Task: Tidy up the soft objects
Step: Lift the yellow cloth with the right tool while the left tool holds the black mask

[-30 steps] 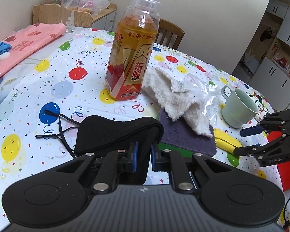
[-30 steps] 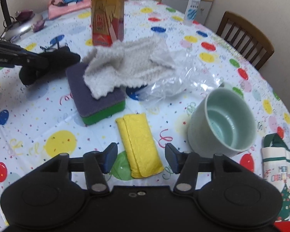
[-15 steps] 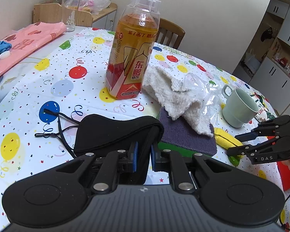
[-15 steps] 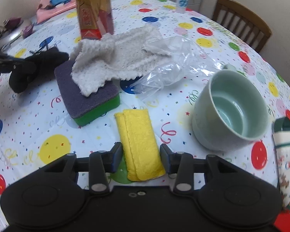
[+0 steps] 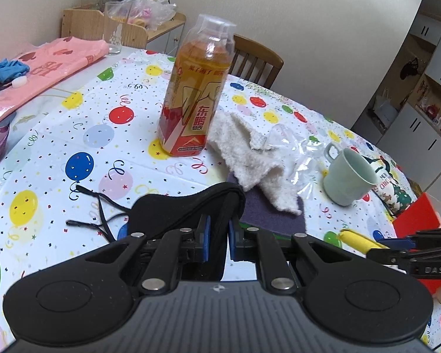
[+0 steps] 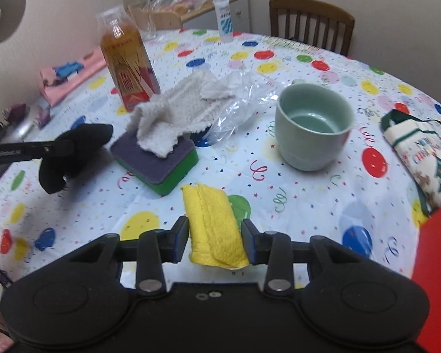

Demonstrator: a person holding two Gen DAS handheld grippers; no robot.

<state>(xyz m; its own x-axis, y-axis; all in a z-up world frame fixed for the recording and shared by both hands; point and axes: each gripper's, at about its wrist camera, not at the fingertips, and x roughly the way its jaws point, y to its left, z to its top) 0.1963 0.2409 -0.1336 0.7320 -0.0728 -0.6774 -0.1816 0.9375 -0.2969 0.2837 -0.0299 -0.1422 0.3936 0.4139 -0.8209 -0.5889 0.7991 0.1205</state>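
My left gripper (image 5: 218, 239) is shut on a black face mask (image 5: 179, 209) and holds it just above the table; the mask also shows in the right wrist view (image 6: 73, 156). My right gripper (image 6: 215, 235) is open, its fingers on either side of a folded yellow cloth (image 6: 211, 226) that lies on the tablecloth. A white fluffy towel (image 6: 173, 111) lies partly over a purple and green sponge (image 6: 161, 161). The yellow cloth also shows in the left wrist view (image 5: 358, 242).
A tall orange drink bottle (image 5: 197, 103) stands behind the towel. A pale green mug (image 6: 314, 126), a clear plastic bag (image 6: 238, 100), a Christmas pouch (image 6: 420, 153) and a red box (image 6: 438, 264) are to the right. A pink bag (image 5: 44, 70) lies far left.
My right gripper has moved forward and down so that the yellow cloth now sits between its fingers, which have narrowed. My left gripper has kept hold of the mask and barely moved.
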